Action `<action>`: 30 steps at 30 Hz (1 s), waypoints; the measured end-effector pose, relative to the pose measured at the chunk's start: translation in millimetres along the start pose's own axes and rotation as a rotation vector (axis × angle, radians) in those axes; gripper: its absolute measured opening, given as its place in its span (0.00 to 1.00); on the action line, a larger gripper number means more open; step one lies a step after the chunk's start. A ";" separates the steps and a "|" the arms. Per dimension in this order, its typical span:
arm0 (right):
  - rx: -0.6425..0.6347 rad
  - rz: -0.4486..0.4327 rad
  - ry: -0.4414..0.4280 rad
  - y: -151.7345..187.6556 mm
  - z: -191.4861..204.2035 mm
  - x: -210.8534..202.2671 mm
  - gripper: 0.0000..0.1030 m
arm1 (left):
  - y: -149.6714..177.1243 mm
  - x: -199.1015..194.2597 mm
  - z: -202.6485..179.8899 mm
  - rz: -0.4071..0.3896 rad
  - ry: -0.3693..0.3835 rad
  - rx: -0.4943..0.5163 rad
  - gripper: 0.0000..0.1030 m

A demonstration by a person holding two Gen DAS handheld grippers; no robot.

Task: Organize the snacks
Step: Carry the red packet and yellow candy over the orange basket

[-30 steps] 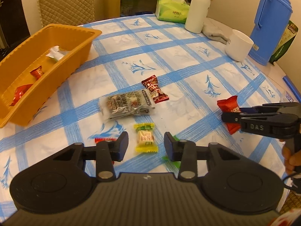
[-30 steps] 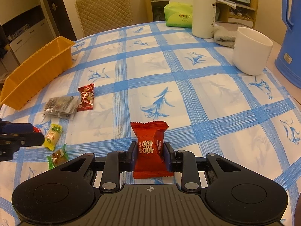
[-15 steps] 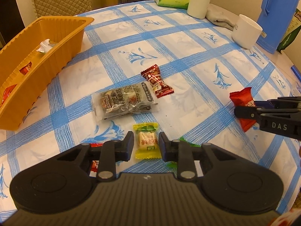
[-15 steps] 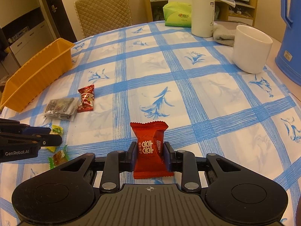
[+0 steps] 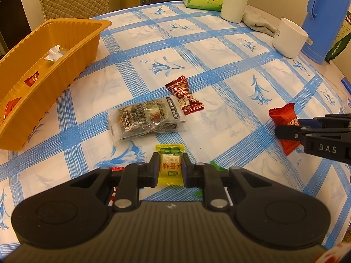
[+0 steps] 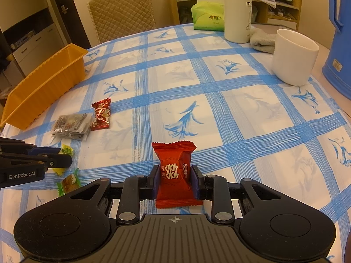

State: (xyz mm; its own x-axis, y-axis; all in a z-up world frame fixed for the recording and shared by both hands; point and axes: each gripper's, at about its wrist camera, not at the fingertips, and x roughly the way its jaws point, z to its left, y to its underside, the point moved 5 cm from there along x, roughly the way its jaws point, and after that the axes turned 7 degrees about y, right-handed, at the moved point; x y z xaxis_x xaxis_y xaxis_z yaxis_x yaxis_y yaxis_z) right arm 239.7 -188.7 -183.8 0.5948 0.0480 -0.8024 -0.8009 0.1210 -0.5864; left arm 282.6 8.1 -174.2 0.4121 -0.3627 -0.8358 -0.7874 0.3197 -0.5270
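Two candies are gripped now, one in each tool. From the left wrist view, the left gripper [image 5: 169, 169] has just been closing its jaws, and they now press on the yellow candy [image 5: 169, 168], which lies on the checked surface [image 5: 219, 70]. Just beyond it lies a clear snack packet [image 5: 144, 118] touching a dark red candy [image 5: 184, 95]. The orange tray [image 5: 65, 50] stands at far left. From the right wrist view, the right gripper [image 6: 174, 180] holds the red candy [image 6: 174, 171] between its jaws, upright above the surface. A green candy [image 6: 68, 182] lies at left.
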 end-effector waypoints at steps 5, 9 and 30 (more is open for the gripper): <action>0.001 0.008 -0.008 -1.7 -1.1 1.4 0.28 | 0.4 -0.9 -0.1 0.002 0.003 -0.006 0.17; -0.004 0.013 -0.012 -3.0 -1.8 1.6 0.28 | -1.0 -4.8 -0.5 -0.011 0.003 -0.017 0.17; -0.005 -0.039 -0.121 -45.1 33.8 -21.6 0.27 | -15.9 -69.5 29.8 -0.169 0.045 -0.157 0.17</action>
State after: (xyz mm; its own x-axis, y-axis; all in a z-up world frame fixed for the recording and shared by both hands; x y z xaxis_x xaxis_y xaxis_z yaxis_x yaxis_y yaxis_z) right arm 265.3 -161.7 -136.4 0.6290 0.1625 -0.7603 -0.7774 0.1201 -0.6175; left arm 280.1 54.3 -112.3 0.5263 -0.4395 -0.7279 -0.7720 0.1118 -0.6257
